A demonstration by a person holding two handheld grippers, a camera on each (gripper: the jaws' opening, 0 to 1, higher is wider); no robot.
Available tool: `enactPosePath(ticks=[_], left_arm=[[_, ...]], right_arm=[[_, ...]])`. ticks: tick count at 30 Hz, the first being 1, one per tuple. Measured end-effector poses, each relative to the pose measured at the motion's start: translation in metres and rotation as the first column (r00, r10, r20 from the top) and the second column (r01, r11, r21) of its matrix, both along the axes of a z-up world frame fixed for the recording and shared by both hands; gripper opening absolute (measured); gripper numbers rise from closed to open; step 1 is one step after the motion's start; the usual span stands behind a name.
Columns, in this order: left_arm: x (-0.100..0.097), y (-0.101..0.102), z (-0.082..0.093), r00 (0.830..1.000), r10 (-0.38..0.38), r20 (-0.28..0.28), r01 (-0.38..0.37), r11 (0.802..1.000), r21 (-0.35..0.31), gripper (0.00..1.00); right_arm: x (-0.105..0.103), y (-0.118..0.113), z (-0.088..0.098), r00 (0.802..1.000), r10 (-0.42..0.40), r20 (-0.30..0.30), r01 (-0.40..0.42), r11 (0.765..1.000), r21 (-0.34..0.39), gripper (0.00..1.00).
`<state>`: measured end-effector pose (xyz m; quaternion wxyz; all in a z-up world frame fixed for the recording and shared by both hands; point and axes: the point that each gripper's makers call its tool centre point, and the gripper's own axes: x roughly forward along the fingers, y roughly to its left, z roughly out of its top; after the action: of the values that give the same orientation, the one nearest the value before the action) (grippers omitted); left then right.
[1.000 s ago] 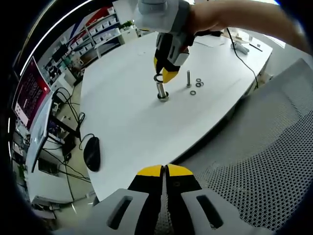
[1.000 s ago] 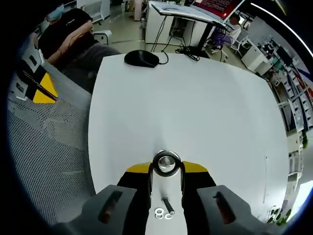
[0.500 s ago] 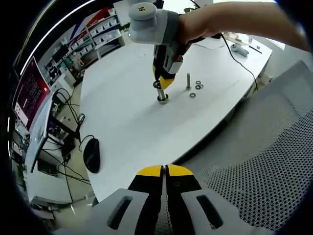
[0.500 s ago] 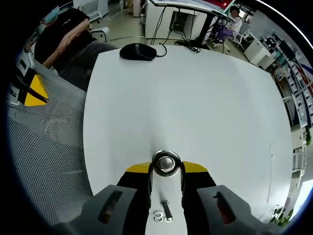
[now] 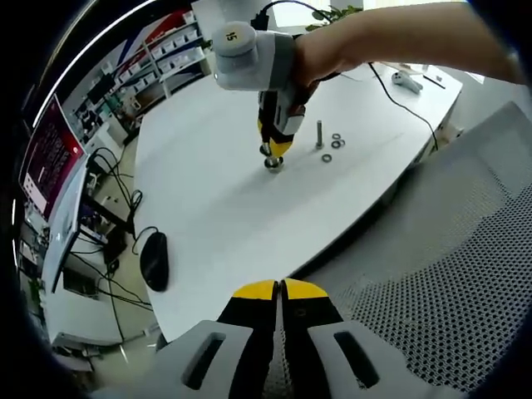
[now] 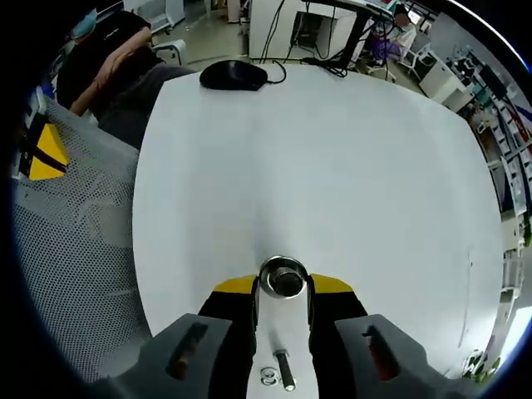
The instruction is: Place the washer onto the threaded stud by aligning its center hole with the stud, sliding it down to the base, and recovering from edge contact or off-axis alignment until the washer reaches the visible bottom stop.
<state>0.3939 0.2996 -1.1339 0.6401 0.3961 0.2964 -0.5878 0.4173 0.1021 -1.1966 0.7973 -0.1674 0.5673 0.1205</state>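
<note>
In the left gripper view my right gripper (image 5: 274,150), held by a hand, stands low over the upright threaded stud (image 5: 273,163) on the white table (image 5: 208,199), its yellow tips close to the stud's base. In the right gripper view I look straight down: the metal washer (image 6: 283,278) sits between the yellow fingertips (image 6: 237,286), with the right gripper (image 6: 283,285) shut on it. The stud's end shows through the washer's hole. My left gripper (image 5: 278,291) is shut on nothing, far from the stud, over a mesh chair.
A second bolt (image 5: 319,133) and loose washers (image 5: 332,146) lie just right of the stud. A black mouse (image 5: 155,260) rests near the table's left edge. A grey mesh chair (image 5: 432,274) stands against the near edge. Shelves and desks lie beyond.
The right gripper has gone down with the washer, from above the stud's top to near its base. The left gripper has stayed where it was.
</note>
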Motion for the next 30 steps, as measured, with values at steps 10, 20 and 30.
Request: enactPosePath(ticks=[10,20,30], left_arm=[[0.000,0.001,-0.001,1.000,0.002,-0.001,-0.002,1.000,0.005,0.00],[0.000,0.000,-0.001,1.000,0.006,-0.001,-0.006,1.000,0.001,0.00],[0.000,0.000,-0.001,1.000,0.007,0.000,-0.007,1.000,0.003,0.00]], right_arm=[[-0.001,0.000,-0.006,0.974,0.144,-0.174,-0.153,0.988,-0.036,0.23],[-0.004,0.001,-0.025,0.979,0.108,-0.172,-0.114,0.993,-0.026,0.24],[-0.007,-0.002,-0.026,0.991,0.055,-0.120,-0.058,0.998,-0.027,0.25]])
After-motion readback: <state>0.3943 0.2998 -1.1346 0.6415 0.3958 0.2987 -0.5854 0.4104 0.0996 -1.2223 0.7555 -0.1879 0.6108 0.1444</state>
